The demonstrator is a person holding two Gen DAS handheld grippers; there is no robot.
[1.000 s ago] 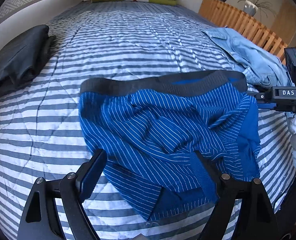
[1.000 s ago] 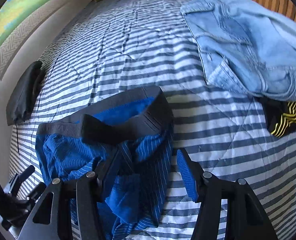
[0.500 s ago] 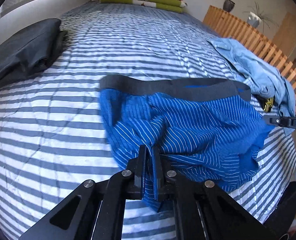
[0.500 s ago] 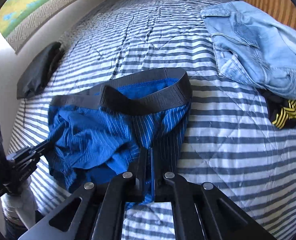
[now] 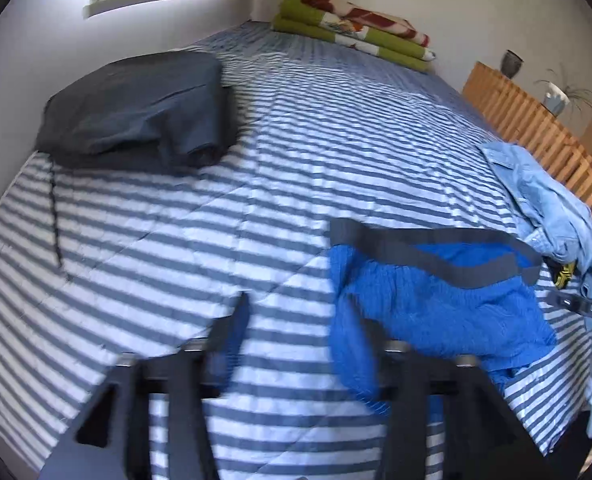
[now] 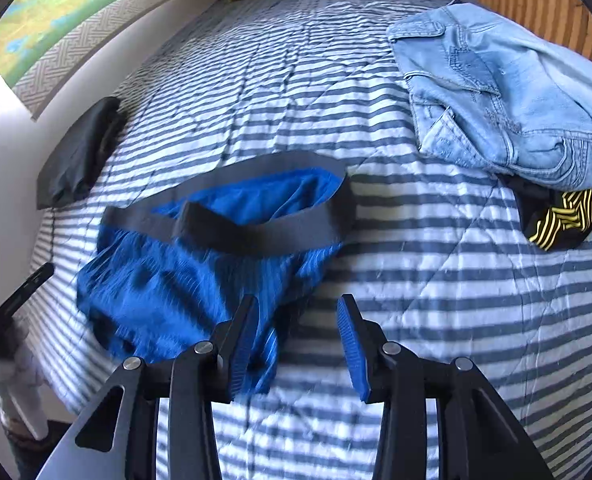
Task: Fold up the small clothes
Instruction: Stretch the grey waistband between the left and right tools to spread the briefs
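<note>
Blue pinstriped boxer shorts [image 5: 436, 300] with a dark grey waistband lie crumpled on the striped quilt [image 5: 255, 200]. In the left wrist view they sit to the right. My left gripper [image 5: 300, 308] is open over bare quilt, and its right finger meets the shorts' blurred left edge. In the right wrist view the shorts [image 6: 199, 280] lie left of centre, waistband gaping open. My right gripper [image 6: 298, 304] is open with nothing between its fingers. Its left finger overlaps the shorts' lower right hem.
A folded dark garment [image 5: 135, 112] lies by the wall on the left. Light blue jeans [image 6: 496, 92] are heaped at the right over a black and yellow striped garment [image 6: 564, 216]. Folded green blankets [image 5: 352, 36] sit at the bed's far end, near a wooden slatted rail [image 5: 536, 128].
Half a second ago both grippers were shut on the shorts' lower edge; both have opened and let go. The left gripper has swung left, so the shorts now lie to its right.
</note>
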